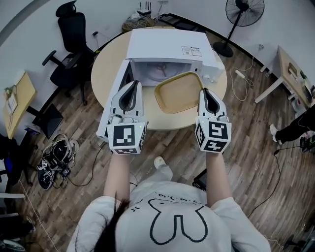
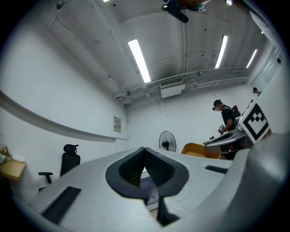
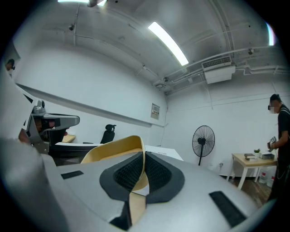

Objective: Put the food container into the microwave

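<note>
A white microwave (image 1: 167, 51) stands on a round wooden table (image 1: 106, 69) with its door (image 1: 119, 81) swung open to the left. A shallow yellow food container (image 1: 178, 92) hangs tilted in front of the microwave's open cavity. My right gripper (image 1: 203, 91) is shut on the container's right rim; in the right gripper view that rim (image 3: 113, 152) runs between the pads of my right gripper (image 3: 144, 156). My left gripper (image 1: 135, 82) is shut with nothing in it, just left of the container, over the open door. In the left gripper view the left gripper (image 2: 145, 152) has its jaws closed together.
A black office chair (image 1: 74, 44) stands left of the table and a floor fan (image 1: 243, 15) behind it at the right. A wooden desk (image 1: 290, 74) is at the far right, a small table (image 1: 17, 101) at the left, and cables and gear (image 1: 56, 157) lie on the floor.
</note>
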The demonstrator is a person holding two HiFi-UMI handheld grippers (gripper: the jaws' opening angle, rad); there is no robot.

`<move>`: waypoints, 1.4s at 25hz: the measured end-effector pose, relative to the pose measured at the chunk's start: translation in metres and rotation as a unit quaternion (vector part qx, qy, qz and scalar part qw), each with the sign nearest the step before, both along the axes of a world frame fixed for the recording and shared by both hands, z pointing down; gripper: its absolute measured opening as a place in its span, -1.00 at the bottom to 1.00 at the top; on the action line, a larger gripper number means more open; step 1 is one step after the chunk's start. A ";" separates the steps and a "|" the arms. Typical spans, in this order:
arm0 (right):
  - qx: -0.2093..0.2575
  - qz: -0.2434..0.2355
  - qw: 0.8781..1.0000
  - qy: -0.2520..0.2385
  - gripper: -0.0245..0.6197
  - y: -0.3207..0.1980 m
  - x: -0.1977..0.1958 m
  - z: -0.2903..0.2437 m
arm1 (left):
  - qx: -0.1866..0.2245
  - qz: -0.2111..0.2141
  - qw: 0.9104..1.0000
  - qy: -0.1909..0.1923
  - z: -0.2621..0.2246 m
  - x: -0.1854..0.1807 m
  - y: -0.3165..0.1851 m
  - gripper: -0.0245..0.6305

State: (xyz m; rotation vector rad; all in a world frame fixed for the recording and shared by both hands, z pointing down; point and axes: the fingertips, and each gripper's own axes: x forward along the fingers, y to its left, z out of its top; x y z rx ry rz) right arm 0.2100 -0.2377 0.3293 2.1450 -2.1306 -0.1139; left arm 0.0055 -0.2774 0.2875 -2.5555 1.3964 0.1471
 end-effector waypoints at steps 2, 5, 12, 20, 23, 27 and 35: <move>-0.007 -0.007 1.000 -0.003 -0.80 -0.020 0.004 0.005 | -0.001 -0.008 1.000 -0.002 0.001 0.003 -0.015 -0.90; -0.021 -0.021 1.000 -0.009 -0.80 -0.049 0.007 0.013 | -0.007 -0.021 1.000 -0.002 0.004 0.007 -0.037 -0.90; -0.054 -0.044 0.997 -0.027 -0.80 -0.100 0.016 0.036 | -0.023 -0.045 0.999 0.000 0.013 0.012 -0.079 -0.90; -0.103 -0.060 0.991 -0.058 -0.80 -0.128 0.012 0.079 | -0.044 -0.062 0.997 -0.009 0.034 0.011 -0.104 -0.90; -0.121 -0.064 0.988 -0.064 -0.80 -0.138 0.012 0.099 | -0.052 -0.066 0.996 -0.011 0.044 0.012 -0.111 -0.90; -0.136 -0.066 0.986 -0.072 -0.80 -0.149 0.014 0.119 | -0.058 -0.070 0.996 -0.013 0.055 0.015 -0.121 -0.90; -0.150 -0.064 0.981 -0.102 -0.80 -0.167 0.018 0.140 | -0.053 -0.071 0.996 -0.007 0.060 0.021 -0.130 -0.90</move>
